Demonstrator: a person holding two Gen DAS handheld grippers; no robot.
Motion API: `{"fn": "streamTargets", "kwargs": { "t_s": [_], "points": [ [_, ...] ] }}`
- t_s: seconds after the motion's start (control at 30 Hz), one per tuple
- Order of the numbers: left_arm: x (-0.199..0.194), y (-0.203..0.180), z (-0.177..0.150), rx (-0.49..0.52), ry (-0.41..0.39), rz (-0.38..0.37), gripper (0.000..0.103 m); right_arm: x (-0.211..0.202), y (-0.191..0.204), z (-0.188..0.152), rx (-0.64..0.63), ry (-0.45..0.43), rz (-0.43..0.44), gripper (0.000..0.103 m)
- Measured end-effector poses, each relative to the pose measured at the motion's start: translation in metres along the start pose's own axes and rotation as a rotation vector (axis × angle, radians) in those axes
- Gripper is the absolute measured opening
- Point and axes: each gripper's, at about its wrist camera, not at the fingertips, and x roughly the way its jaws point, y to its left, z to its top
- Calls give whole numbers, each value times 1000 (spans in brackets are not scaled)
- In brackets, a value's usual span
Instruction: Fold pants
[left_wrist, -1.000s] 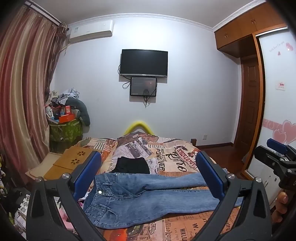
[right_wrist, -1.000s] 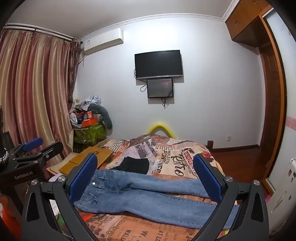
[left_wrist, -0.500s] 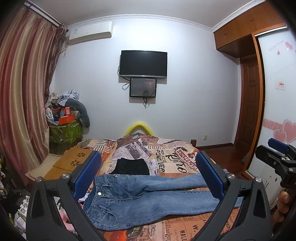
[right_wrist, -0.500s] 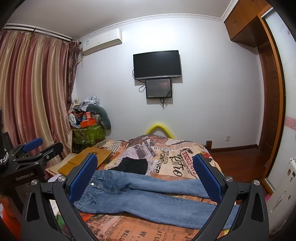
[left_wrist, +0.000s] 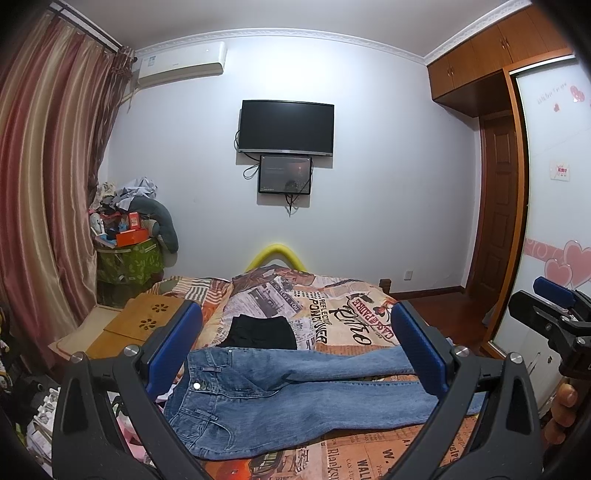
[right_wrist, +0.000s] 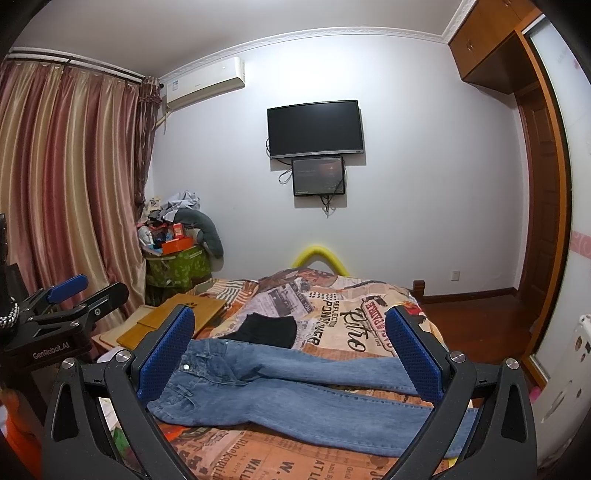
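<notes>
Below both wide-open, empty tools, left tool (left_wrist: 295, 350) & right tool (right_wrist: 288, 350), jeans (left_wrist: 295, 387) lie crosswise on bed (left_wrist: 332, 310), waistband twd left tool.

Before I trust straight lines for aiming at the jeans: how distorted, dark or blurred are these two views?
Left wrist view: strong fisheye bending, the curtain bows, corners are black; jeans are sharp and evenly lit. Right wrist view: same bending, the door frame curves; jeans are in focus, with no glare on the dark TV.
</notes>
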Motion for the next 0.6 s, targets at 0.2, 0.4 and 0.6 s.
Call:
{"fn": "streamTargets", "kwargs": {
  "t_s": [0.2,0.4,0.6],
  "points": [
    [-1,-1,1,-1,-2,3,103,0,1,0,-2,-1,0,103],
    [-1,-1,1,-1,-2,2,103,0,1,0,-2,0,0,103],
    [-1,-1,1,-1,-2,2,103,0,3,0,-4,-3,1,103]
  ]
}}
